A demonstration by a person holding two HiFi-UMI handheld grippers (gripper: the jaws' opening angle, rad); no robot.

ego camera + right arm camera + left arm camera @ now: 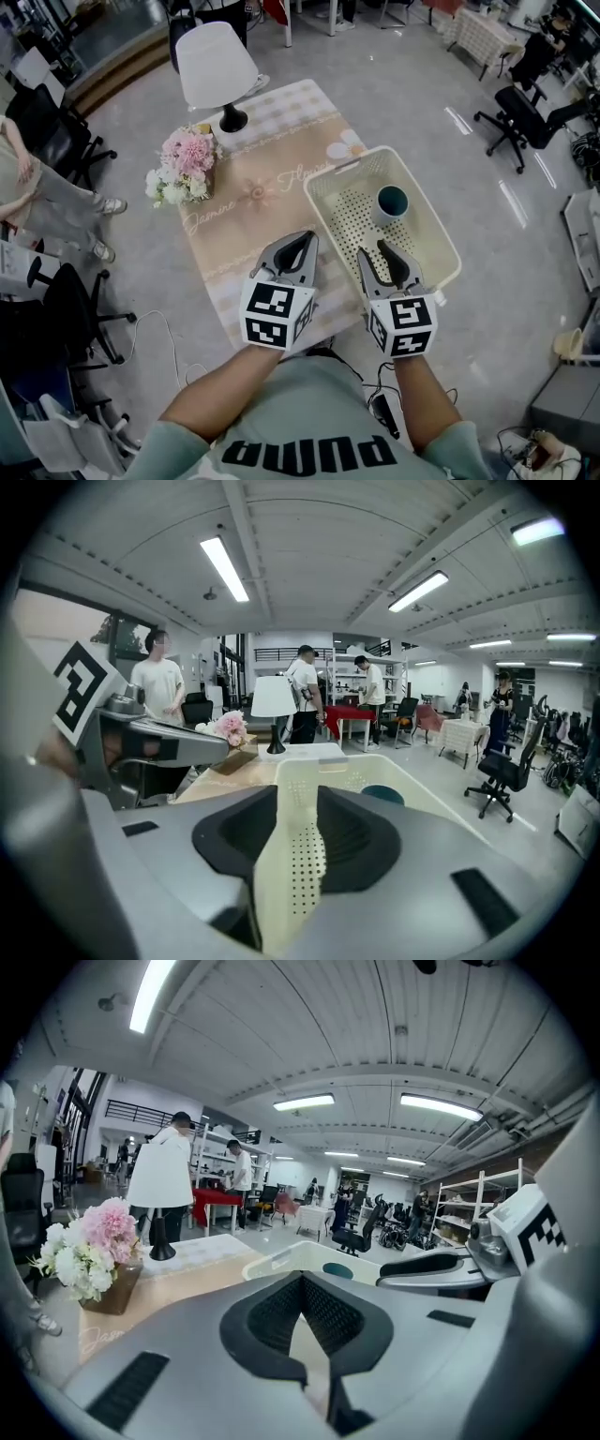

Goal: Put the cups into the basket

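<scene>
cup is in the basket, so right gripper hangs over the near rim, jaws half apart, empty; left gripper idles above the table, jaws together

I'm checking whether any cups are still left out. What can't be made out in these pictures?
- Head view: near edge of the table, under the left gripper; near corner of the basket, under the right gripper. Any cup there would be hidden.
- Both gripper views: body of the teal cup, behind the basket wall; only its rim shows.

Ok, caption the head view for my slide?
One cup stands in the white basket; right claw open over its near end, left claw shut above the tablecloth.
</scene>
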